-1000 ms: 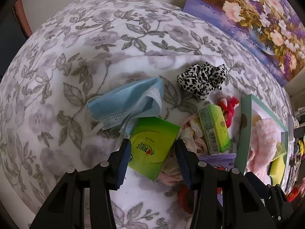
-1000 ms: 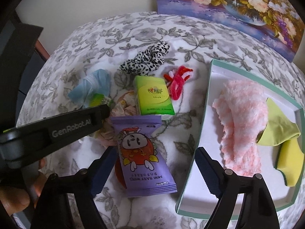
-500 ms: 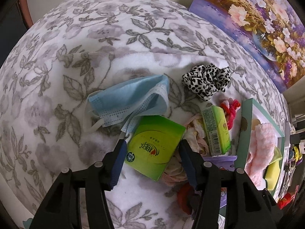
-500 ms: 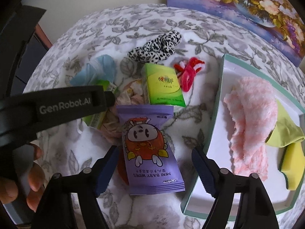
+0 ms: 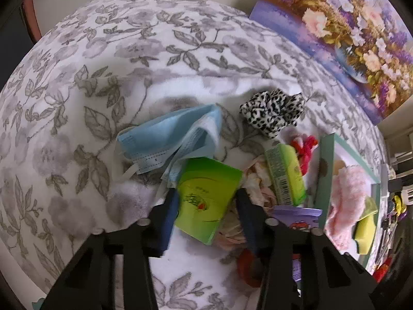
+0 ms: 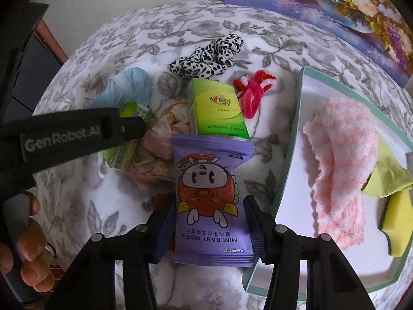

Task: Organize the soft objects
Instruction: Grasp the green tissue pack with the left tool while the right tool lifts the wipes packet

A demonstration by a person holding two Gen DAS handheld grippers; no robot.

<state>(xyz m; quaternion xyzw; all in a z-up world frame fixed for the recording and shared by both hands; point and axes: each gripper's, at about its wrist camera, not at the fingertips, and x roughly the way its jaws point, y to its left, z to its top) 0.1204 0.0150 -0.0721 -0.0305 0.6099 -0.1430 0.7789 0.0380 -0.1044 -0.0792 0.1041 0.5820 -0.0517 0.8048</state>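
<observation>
My left gripper (image 5: 206,201) is open, its fingers on either side of a green tissue pack (image 5: 206,201) that lies on a blue face mask (image 5: 170,139) and crumpled pink cloth (image 5: 258,183). My right gripper (image 6: 209,219) is open around a purple baby-wipes pack (image 6: 209,199), pads close to its sides. A second green tissue pack (image 6: 219,108), a leopard scrunchie (image 6: 209,56) and a red-pink tie (image 6: 253,90) lie beyond. The left gripper's arm (image 6: 64,139) crosses the right wrist view.
A teal-rimmed white tray (image 6: 289,160) on the right holds a pink fluffy cloth (image 6: 340,160), a yellow-green cloth (image 6: 389,170) and a yellow sponge (image 6: 397,222). A flower painting (image 5: 348,31) leans at the back. The floral blanket (image 5: 103,77) covers the surface.
Both grippers have moved forward and down: the left one now straddles the green tissue pack, the right one straddles the purple wipes pack. Both sets of jaws have narrowed a little.
</observation>
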